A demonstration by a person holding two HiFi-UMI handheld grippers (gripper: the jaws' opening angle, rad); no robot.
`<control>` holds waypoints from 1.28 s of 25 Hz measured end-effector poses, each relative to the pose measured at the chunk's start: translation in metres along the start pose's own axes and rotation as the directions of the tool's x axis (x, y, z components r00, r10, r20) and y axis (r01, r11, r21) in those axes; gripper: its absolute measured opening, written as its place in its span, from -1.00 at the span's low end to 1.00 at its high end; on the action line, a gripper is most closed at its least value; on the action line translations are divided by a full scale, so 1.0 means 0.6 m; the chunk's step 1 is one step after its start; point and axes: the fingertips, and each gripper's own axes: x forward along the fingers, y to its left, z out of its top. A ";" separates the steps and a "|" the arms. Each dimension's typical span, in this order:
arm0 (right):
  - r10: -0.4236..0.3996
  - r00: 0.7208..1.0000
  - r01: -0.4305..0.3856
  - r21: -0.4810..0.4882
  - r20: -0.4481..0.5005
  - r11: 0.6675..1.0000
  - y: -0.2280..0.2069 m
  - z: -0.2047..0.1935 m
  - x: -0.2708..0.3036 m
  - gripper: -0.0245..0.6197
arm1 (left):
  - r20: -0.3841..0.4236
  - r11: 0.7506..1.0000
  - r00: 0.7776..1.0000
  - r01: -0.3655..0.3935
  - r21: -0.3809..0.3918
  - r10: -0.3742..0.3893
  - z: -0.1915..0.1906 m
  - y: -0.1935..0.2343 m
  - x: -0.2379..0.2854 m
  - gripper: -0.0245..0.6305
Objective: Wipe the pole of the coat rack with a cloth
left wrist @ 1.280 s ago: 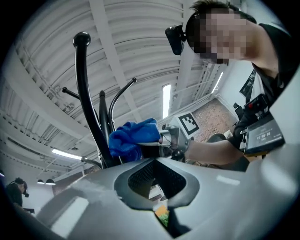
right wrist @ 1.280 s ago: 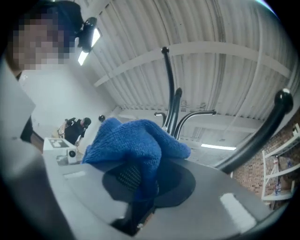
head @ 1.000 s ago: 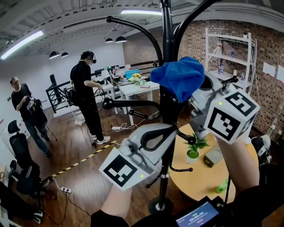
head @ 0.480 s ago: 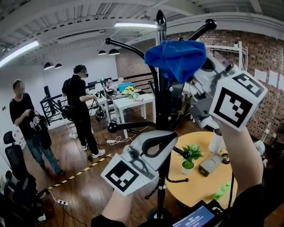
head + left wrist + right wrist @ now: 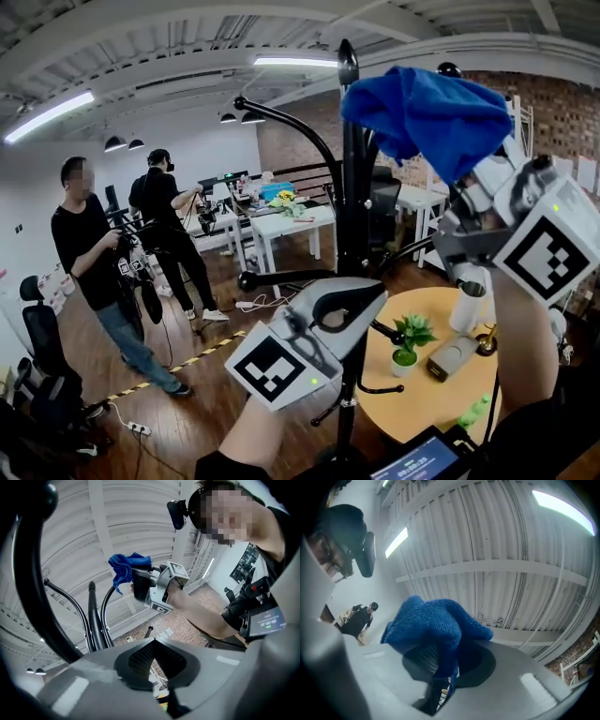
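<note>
Hiding the tips of the right tongs (image 5: 445, 662), the cloth (image 5: 431, 620) is bunched over them, so only the dark pads lower down show. Those pads are pressed onto a fold of it, so these tongs are clamped on the cloth with no real gap. The cloth is bright blue with a nubbly weave, crumpled into a loose lump with one corner hanging down. It is held high, up by the top of the pole (image 5: 350, 187) and to its right in the head view. Whether it touches the pole I cannot tell. In the head view its left edge overlaps the black metal, while the left gripper view shows it off to one side of the pole.

The pole is black and upright, with a rounded tip. Its middle is covered by the left tongs (image 5: 361, 305), which lie across in front of it, and its foot is cut off at the bottom of the head view. The left tongs are closed, pad against pad, with nothing between them, and in their own view the pole stands apart from them. A thick black hook (image 5: 27, 588) sweeps close past that camera and blocks its left side.

Behind the rack, a round table (image 5: 422, 398) is partly hidden by the right forearm (image 5: 525, 366), and a small plant (image 5: 409, 336) stands on it. One person (image 5: 94, 253) and a second (image 5: 169, 220) stand well off to the left.
</note>
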 end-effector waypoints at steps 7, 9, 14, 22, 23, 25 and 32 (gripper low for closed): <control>-0.030 0.975 0.043 0.053 -0.220 0.998 -0.019 -0.169 0.028 -0.76 | 0.005 1.000 1.000 0.002 -0.016 -0.002 -0.003 -0.004 -0.012 -0.91; -0.006 0.960 0.022 0.058 -0.280 0.998 -0.006 -0.215 0.021 -0.76 | -0.007 1.000 1.000 -0.001 -0.029 0.001 -0.014 -0.009 -0.016 -0.91; 0.003 0.935 0.026 0.075 -0.356 0.997 0.013 -0.270 -0.018 -0.76 | -0.017 0.999 1.000 -0.008 -0.053 0.008 -0.036 -0.011 -0.019 -0.91; 0.056 0.880 0.049 0.207 -0.472 0.977 0.049 -0.355 -0.101 -0.76 | -0.025 0.997 1.000 -0.005 -0.081 0.003 -0.068 -0.024 -0.034 -0.91; 0.059 0.872 0.056 0.219 -0.486 0.974 0.053 -0.364 -0.112 -0.76 | -0.026 0.996 1.000 0.001 -0.085 -0.003 -0.071 -0.028 -0.033 -0.91; 0.064 0.857 0.069 0.236 -0.512 0.969 0.060 -0.379 -0.130 -0.76 | -0.025 0.995 1.000 0.011 -0.096 -0.014 -0.073 -0.033 -0.035 -0.91; 0.140 0.772 0.072 0.304 -0.620 0.950 0.078 -0.429 -0.190 -0.76 | -0.014 0.994 1.000 0.019 -0.103 -0.021 -0.077 -0.056 -0.040 -0.91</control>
